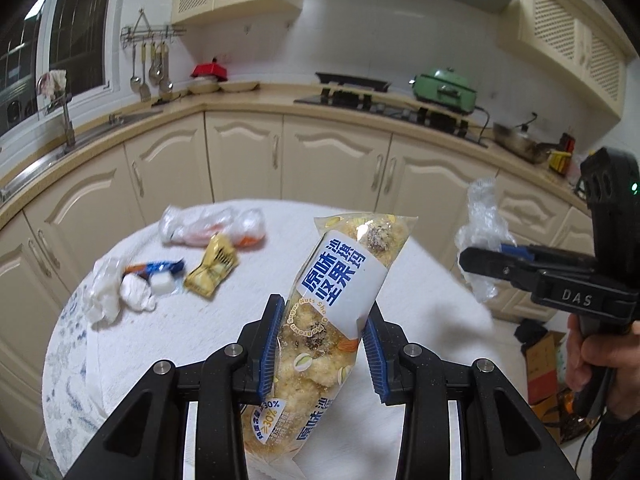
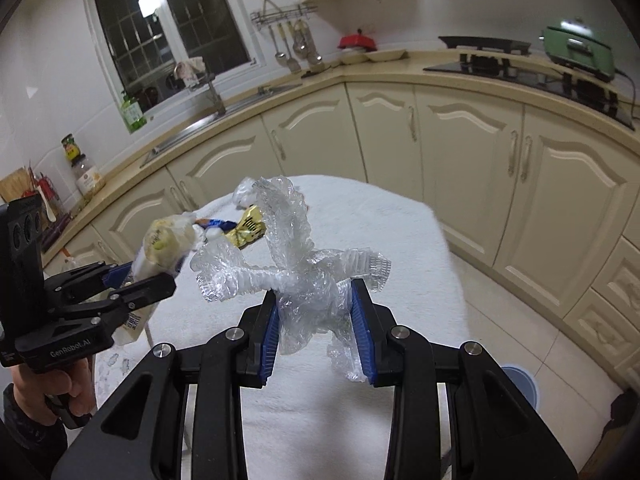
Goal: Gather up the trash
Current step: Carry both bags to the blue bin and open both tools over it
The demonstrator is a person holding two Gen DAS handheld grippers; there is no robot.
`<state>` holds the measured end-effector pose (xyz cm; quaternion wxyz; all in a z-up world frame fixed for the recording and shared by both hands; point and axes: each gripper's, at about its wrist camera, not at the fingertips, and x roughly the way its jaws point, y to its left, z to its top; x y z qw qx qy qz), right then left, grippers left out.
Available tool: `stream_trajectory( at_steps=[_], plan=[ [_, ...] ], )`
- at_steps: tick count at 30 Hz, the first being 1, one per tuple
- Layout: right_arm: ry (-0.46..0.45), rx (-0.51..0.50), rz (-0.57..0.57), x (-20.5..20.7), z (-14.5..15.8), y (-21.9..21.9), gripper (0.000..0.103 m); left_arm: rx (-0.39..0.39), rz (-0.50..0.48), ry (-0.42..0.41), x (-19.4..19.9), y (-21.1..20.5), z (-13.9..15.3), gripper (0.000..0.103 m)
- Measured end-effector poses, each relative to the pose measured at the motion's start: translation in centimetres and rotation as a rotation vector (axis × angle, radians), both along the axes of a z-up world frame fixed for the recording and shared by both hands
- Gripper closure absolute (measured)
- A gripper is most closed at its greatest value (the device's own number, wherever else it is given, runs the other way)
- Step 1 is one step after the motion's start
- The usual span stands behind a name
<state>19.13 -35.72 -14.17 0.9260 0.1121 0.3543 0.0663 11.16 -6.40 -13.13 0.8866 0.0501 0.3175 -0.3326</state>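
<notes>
Holding a snack packet (image 1: 340, 288) clamped in my left gripper (image 1: 325, 344) above the table (image 1: 420, 312). My right gripper (image 2: 316, 328) is gripping crumpled clear plastic (image 2: 292, 264). 5 wrappers (image 1: 180, 264) are lying on the cloth.

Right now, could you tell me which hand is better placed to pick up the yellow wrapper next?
Neither yet: left gripper holds the snack bag, right gripper crumpled plastic. Once emptied, left; yellow wrapper lies that side.

Left gripper (image 1: 324, 344) and right gripper (image 2: 316, 320), both clamped, angled downward.

cream cabinets (image 2: 460, 140), green cooker (image 1: 446, 89) by black stove (image 1: 384, 108), dark window (image 2: 172, 28), hanging utensils (image 1: 150, 70)
</notes>
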Motion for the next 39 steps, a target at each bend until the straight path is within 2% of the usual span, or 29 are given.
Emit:
stream_trajectory(
  at_steps=[12, 21, 27, 28, 34, 39],
  plan=[
    [-0.055, 0.005, -0.199, -5.9, 2.2, -8.9, 0.070, -0.055, -0.101, -0.044, -3.3, -5.8, 3.3, 0.069],
    [-0.031, 0.010, -0.383, -10.5, 1.4, -16.3, 0.070, -0.080, -0.225, -0.025, -2.1, -12.5, 3.2, 0.069],
    [0.021, 0.023, -0.482, -12.6, -0.9, -20.6, 0.070, -0.066, -0.290, 0.028, 0.0, -18.1, 2.1, 0.069],
    [0.030, 0.027, -0.494, -12.8, -1.4, -21.3, 0.070, -0.033, -0.255, 0.051, 0.5, -18.9, 1.9, 0.069],
    [0.101, 0.064, -0.541, -13.9, -5.1, -24.0, 0.070, 0.013, -0.296, 0.143, 3.7, -25.4, -0.7, 0.069],
    [0.161, 0.107, -0.562, -13.2, -8.6, -26.4, 0.070, 0.069, -0.334, 0.217, 5.9, -31.5, -3.3, 0.069]
  ],
)
